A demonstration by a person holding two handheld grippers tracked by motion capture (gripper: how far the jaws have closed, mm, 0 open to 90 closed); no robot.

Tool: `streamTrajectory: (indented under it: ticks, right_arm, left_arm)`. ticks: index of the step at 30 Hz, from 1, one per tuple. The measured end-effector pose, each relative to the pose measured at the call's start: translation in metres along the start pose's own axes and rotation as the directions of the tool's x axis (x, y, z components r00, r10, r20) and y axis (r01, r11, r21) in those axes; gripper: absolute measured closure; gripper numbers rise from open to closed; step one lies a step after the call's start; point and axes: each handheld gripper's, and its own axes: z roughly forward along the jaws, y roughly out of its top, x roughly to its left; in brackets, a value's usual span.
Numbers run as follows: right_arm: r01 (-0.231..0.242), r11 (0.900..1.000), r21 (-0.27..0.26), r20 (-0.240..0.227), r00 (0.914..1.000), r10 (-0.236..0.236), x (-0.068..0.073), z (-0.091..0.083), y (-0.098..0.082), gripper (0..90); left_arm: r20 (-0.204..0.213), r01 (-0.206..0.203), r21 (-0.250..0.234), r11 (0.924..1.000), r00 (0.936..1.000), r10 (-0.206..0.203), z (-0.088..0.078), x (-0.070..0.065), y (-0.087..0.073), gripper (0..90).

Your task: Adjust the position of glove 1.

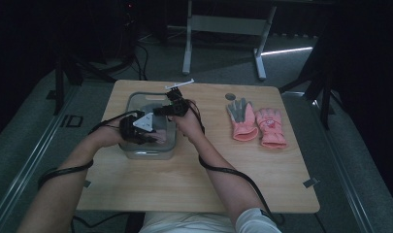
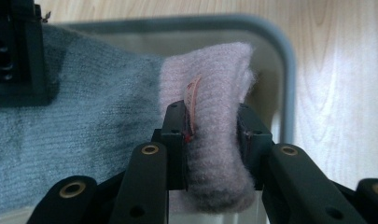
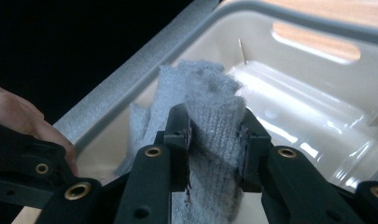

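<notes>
Holding a knitted cloth over a clear plastic bin with a grey rim (image 1: 136,99), both hands are busy at the same spot near the far left part of the pale wooden table (image 1: 194,179). The left gripper (image 2: 210,140) has its jaws clamped on a fuzzy pink end of the knit (image 2: 214,84), bunched up thick between the pads, with a small tag sticking out of the fold. Right behind that pink bit, the grey-blue knitted part (image 2: 84,121) spreads out toward the left of the left gripper view, lying against the bin's inside.

The right gripper (image 3: 214,140) is pinching a fold of that same grey-blue knit (image 3: 210,93), jaws pressed into it from both sides, and the fabric hangs down into the bin, whose glossy bottom shows beyond it. From the high view, the left gripper (image 1: 140,130) sits over the near half of the bin and the right gripper (image 1: 177,108) over its right side, pretty much touching each other.

Off to the right, well apart from all this, a pair of pink gloves (image 1: 257,124) lies flat on the table side by side, one palm-up with a grey palm. A small white tool-like thing (image 1: 179,85) rests at the far edge just behind the bin; can't tell what it is.
</notes>
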Motion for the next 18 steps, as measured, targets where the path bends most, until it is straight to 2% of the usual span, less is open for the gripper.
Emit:
streamTrajectory:
  ticks: [1,2,6,9,11,13,14,15,16,17,18]
  right_arm:
    - [0.000,1.000,0.000,0.000,1.0000,0.000,0.000,0.000,0.000,70.7]
    - [-0.020,1.000,0.013,0.005,0.9998,0.020,-0.005,0.006,-0.002,70.7]
    - [-0.035,0.998,0.043,0.028,0.9990,0.034,-0.013,0.018,-0.004,70.5]
    - [-0.038,0.998,0.055,0.036,0.9987,0.037,-0.016,0.023,-0.005,70.5]
    - [-0.049,0.997,0.062,0.049,0.9978,0.046,-0.020,0.030,-0.004,70.5]
    - [-0.057,0.995,0.076,0.052,0.9973,0.053,-0.021,0.034,-0.004,70.4]
    - [-0.057,0.995,0.076,0.052,0.9973,0.053,-0.021,0.034,-0.004,70.4]
    - [-0.057,0.994,0.091,0.061,0.9968,0.052,-0.021,0.037,-0.005,70.3]
    - [-0.057,0.994,0.091,0.061,0.9968,0.052,-0.021,0.037,-0.005,70.3]
    - [-0.050,0.995,0.092,0.070,0.9966,0.043,-0.021,0.038,-0.005,69.3]
    - [-0.047,0.994,0.095,0.074,0.9965,0.040,-0.021,0.039,-0.004,68.1]
  left_arm:
    - [0.000,0.000,0.000,1.0000,1.0000,0.000,0.000,0.000,0.000,69.1]
    - [-0.006,-0.011,0.020,0.9997,0.9999,0.012,0.008,0.001,-0.002,69.1]
    - [0.023,0.003,0.039,0.9992,0.9997,-0.004,0.021,0.007,-0.007,69.0]
    - [0.036,-0.003,0.046,0.9989,0.9994,0.001,0.026,0.011,-0.010,69.0]
    - [0.052,0.004,0.060,0.9982,0.9986,-0.007,0.031,0.018,-0.013,69.0]
    - [0.056,-0.005,0.080,0.9968,0.9985,0.000,0.034,0.019,-0.012,69.0]
    - [0.055,-0.022,0.096,0.9951,0.9983,0.017,0.037,0.018,-0.012,69.0]
    - [0.058,-0.052,0.135,0.9895,0.9974,0.044,0.043,0.017,-0.009,69.0]
    - [0.058,-0.052,0.135,0.9895,0.9974,0.044,0.043,0.017,-0.009,69.0]
    - [0.056,-0.081,0.154,0.9847,0.9957,0.074,0.046,0.016,-0.007,69.0]
    - [0.058,-0.092,0.166,0.9818,0.9949,0.083,0.047,0.016,-0.006,68.9]
